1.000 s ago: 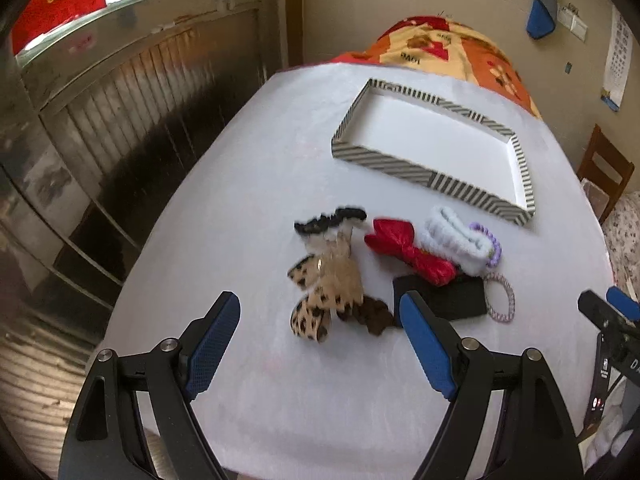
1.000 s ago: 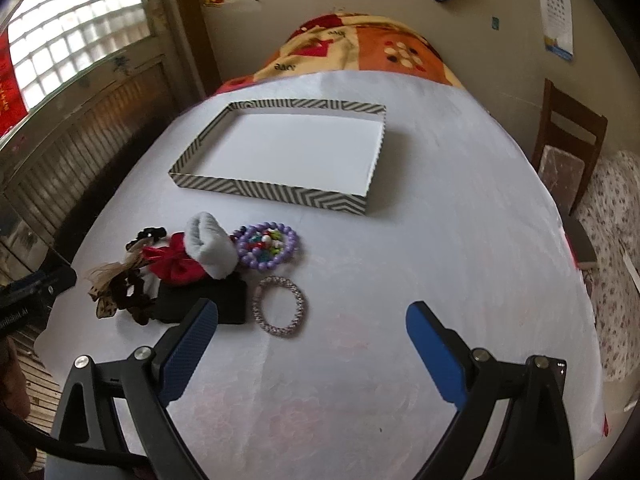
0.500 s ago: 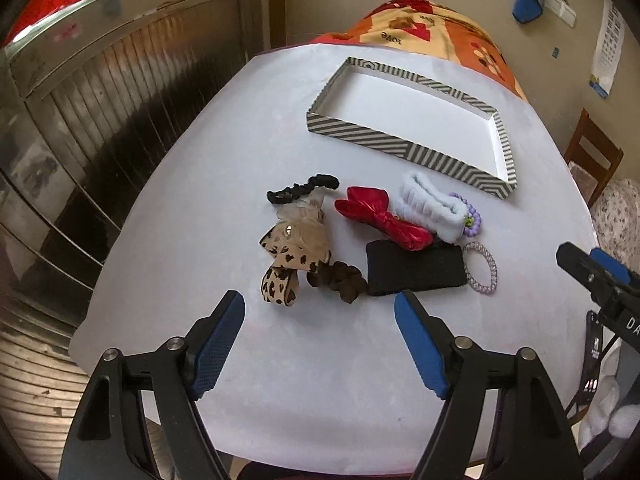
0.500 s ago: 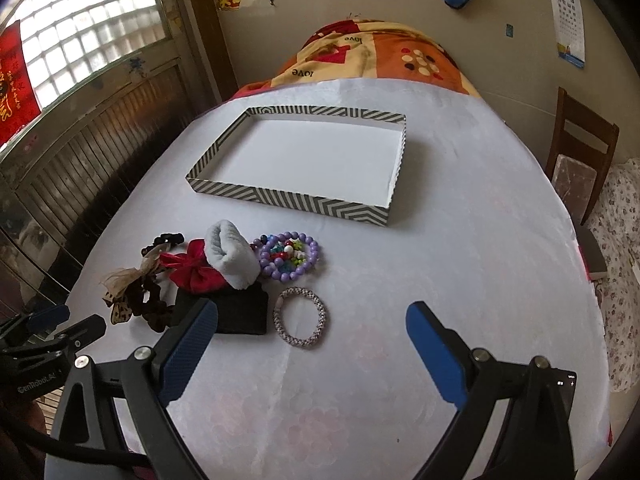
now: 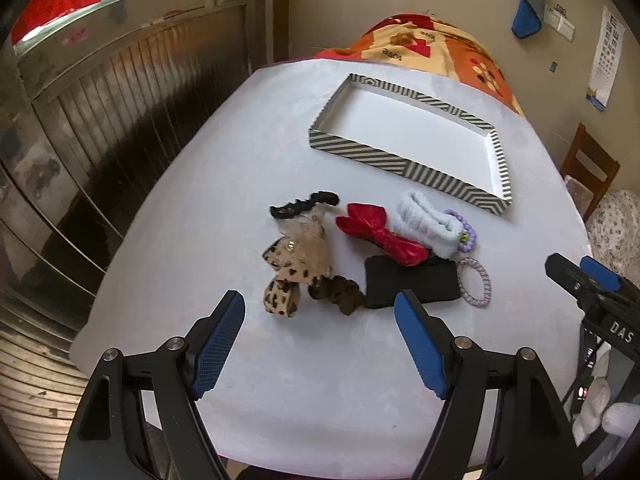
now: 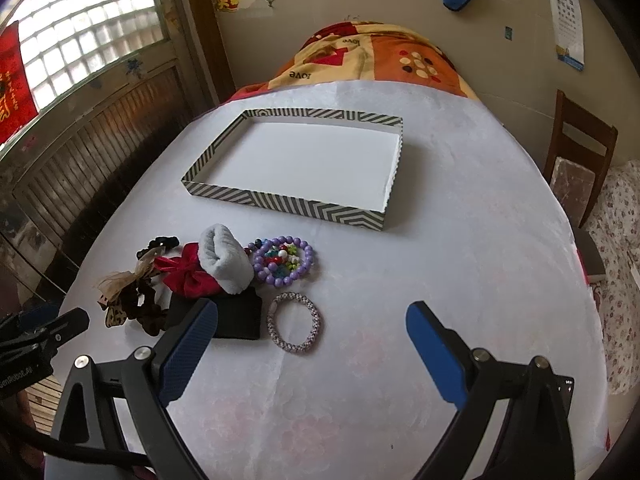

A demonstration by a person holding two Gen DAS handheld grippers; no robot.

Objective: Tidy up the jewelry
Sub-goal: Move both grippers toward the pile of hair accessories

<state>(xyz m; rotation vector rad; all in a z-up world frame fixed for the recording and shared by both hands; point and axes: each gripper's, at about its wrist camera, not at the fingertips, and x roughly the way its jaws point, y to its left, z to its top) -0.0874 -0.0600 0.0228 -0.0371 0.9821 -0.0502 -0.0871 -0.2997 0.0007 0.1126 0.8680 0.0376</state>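
The white-covered table (image 6: pixel 460 208) carries a striped tray (image 6: pixel 280 202) at twelve o'clock. Both the left gripper (image 5: pixel 320 344) and the right gripper (image 6: pixel 312 348) hover with jaws spread, gripping nothing. At ten o'clock from the right gripper cluster a black pouch (image 6: pixel 240 318), red bow (image 6: pixel 188 276), beaded bracelets (image 6: pixel 282 260) and a woven bangle (image 6: pixel 294 327).

My white-covered table (image 6: pixel 460 240) is carrying the striped tray (image 6: pixel 280 200), and nearer me than that tray are lying a braided bracelet (image 6: pixel 294 327), purple beads (image 6: pixel 284 260), a black pouch (image 6: pixel 236 316) and hair bows (image 5: pixel 296 256).
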